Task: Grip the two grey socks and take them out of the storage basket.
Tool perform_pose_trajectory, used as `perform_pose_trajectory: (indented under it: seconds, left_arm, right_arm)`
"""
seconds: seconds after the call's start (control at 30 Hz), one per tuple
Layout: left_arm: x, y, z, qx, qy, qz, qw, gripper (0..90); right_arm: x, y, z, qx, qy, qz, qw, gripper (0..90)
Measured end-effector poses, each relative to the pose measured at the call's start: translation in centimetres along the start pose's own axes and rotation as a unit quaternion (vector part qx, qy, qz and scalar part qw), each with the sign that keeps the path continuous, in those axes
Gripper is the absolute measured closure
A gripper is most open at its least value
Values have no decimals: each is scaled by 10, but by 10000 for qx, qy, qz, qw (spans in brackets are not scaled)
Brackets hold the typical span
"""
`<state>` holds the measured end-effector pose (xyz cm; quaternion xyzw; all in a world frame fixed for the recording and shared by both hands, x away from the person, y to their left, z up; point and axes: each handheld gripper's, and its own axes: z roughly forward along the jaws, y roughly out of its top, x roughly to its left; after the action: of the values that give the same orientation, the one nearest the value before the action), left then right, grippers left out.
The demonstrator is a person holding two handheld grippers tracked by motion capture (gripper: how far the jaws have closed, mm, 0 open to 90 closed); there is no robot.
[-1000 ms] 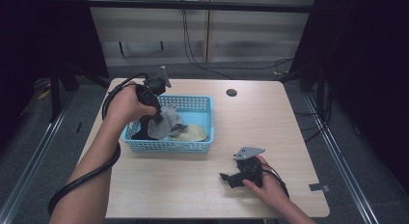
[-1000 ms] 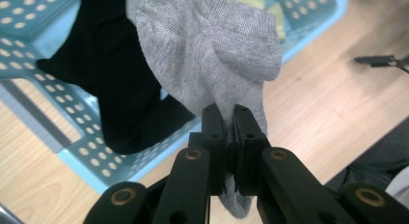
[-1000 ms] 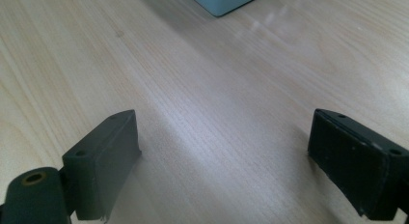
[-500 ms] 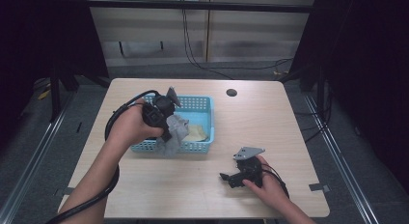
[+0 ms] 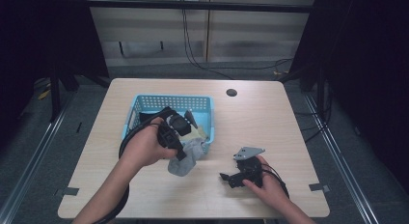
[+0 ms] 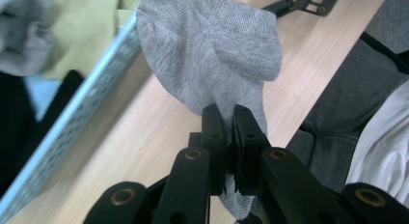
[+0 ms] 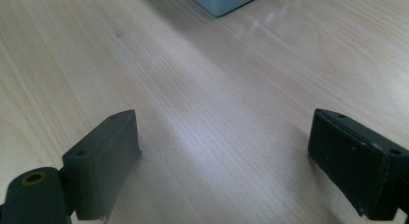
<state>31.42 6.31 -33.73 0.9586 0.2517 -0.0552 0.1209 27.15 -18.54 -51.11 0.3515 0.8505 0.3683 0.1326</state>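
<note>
grey sock (image 6: pixel 212 55) hangs lengthwise from the left gripper (image 6: pixel 230 119).

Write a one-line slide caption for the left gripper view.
Left gripper pinches a grey sock above the wooden table, beside the blue basket.

The sock (image 6: pixel 212 60) is plain heather grey with a fine knit texture. The basket (image 5: pixel 144 104) is light blue, its walls pierced in a regular grid of small holes. Inside it lie a pale yellow cloth (image 6: pixel 91 26), another grey piece (image 6: pixel 19 40) and something black (image 6: pixel 14 122). The table (image 5: pixel 270 127) is pale wood with faint straight grain and a dark round hole (image 5: pixel 231 92) near its far edge. The left hand-held gripper (image 6: pixel 229 132) is black with brass-coloured pivot rings; the right hand-held gripper (image 7: pixel 222 161) is black too, and bears a grey plate (image 5: pixel 249 152).
</note>
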Motion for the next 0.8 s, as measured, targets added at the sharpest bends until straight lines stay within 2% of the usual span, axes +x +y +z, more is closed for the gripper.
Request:
perform_pose_trajectory:
  seconds: [0.23, 0.8]
  left_arm:
    - [-8, 2, 23, 79, -114, 177, 9997, 852]
    - [-19, 3, 60, 208, -318, 447, 9983, 848]
  right_arm:
    - [0, 0, 0, 0, 2, -1, 10000, 103]
    - [0, 0, 0, -3, 1, -3, 10000, 103]
